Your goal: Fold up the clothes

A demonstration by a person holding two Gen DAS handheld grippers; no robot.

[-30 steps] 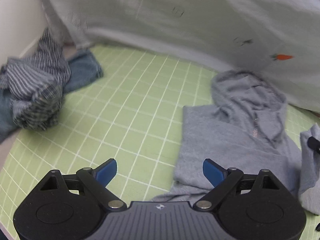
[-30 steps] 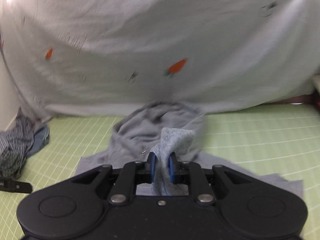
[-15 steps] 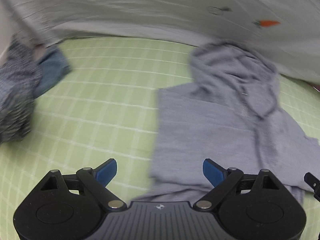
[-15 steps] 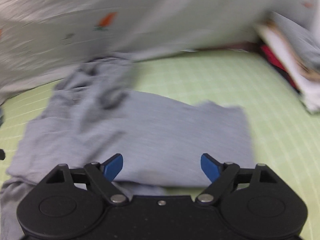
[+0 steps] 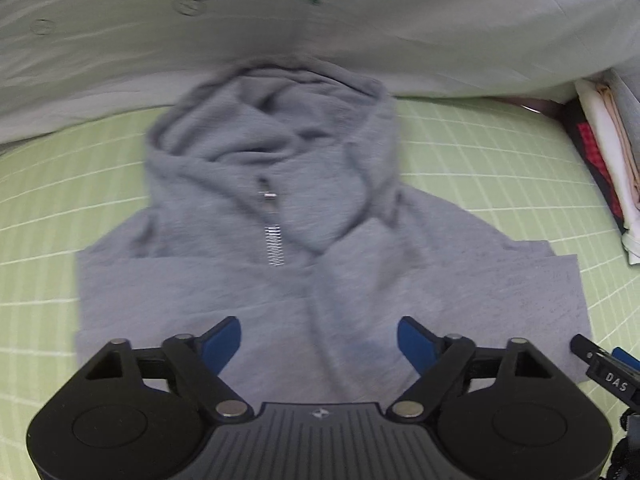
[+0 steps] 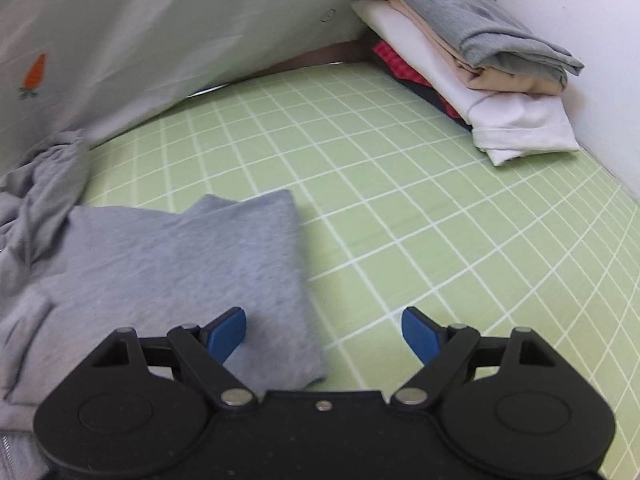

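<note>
A grey zip hoodie [image 5: 280,272] lies flat on the green grid mat [image 5: 500,168], hood at the far end, sleeves folded in over the body. My left gripper [image 5: 319,338] is open and empty, just above its near hem. In the right wrist view the hoodie's folded right side [image 6: 180,264] lies at the left. My right gripper [image 6: 324,330] is open and empty over the hoodie's right edge and the mat [image 6: 400,200].
A white cloth with carrot prints [image 5: 320,20] hangs along the back; it also shows in the right wrist view [image 6: 140,40]. A stack of folded clothes [image 6: 480,80] sits at the far right by the wall. Part of the right gripper [image 5: 608,376] shows at the left view's right edge.
My right gripper has let go of the grey sleeve, opened and swung right. My left gripper has moved right, from the mat to over the hoodie's middle. The striped pile has left view.
</note>
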